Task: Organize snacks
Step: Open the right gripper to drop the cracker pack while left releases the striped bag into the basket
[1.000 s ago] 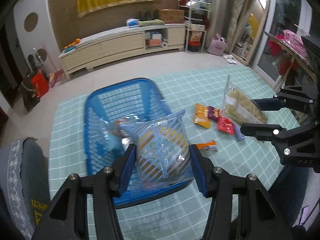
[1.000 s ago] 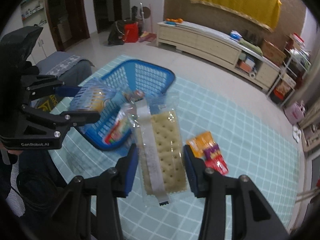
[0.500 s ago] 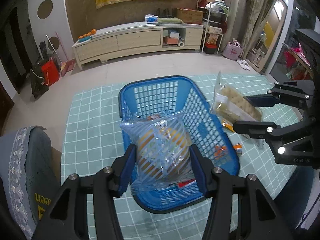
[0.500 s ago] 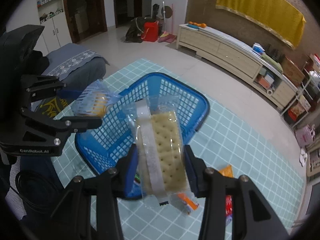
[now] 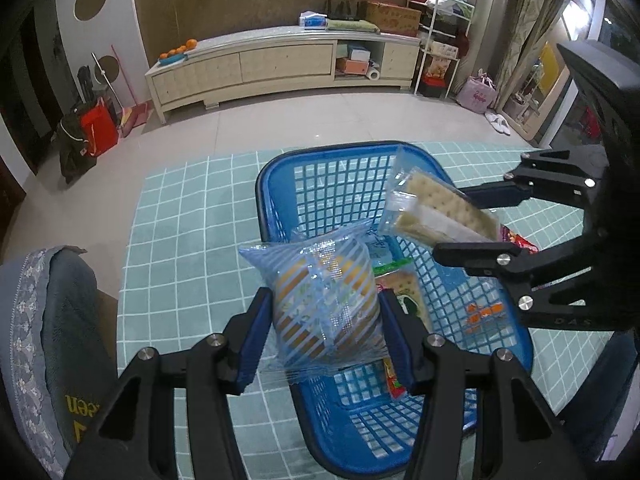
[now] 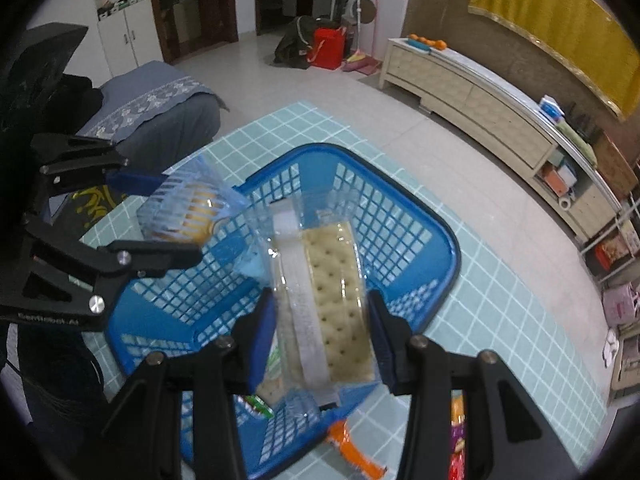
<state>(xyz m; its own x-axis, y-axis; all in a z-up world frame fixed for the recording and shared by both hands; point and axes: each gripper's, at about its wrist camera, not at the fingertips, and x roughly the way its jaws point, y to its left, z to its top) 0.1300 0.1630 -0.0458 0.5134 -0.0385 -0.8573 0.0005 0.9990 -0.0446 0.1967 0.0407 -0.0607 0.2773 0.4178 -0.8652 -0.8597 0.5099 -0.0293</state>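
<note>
My left gripper (image 5: 324, 336) is shut on a clear blue-striped snack bag (image 5: 326, 304) and holds it over the near-left part of the blue plastic basket (image 5: 276, 216). My right gripper (image 6: 322, 332) is shut on a clear pack of square crackers (image 6: 332, 304), held above the same basket (image 6: 444, 248). In the left wrist view the cracker pack (image 5: 436, 212) hangs over the basket's right side in the right gripper (image 5: 480, 224). In the right wrist view the striped bag (image 6: 188, 216) sits in the left gripper (image 6: 160, 216). A few wrapped snacks (image 5: 404, 288) lie inside the basket.
The basket stands on a teal checked tablecloth (image 5: 188, 240). Orange and red snack packets (image 6: 356, 456) lie on the cloth beside the basket. A grey cushioned seat (image 5: 44, 344) is at the table's left edge. A long low cabinet (image 5: 280, 64) lines the far wall.
Both grippers have moved with their packs from beside the basket to above it. The loose snacks on the cloth have slid out of the left wrist view.
</note>
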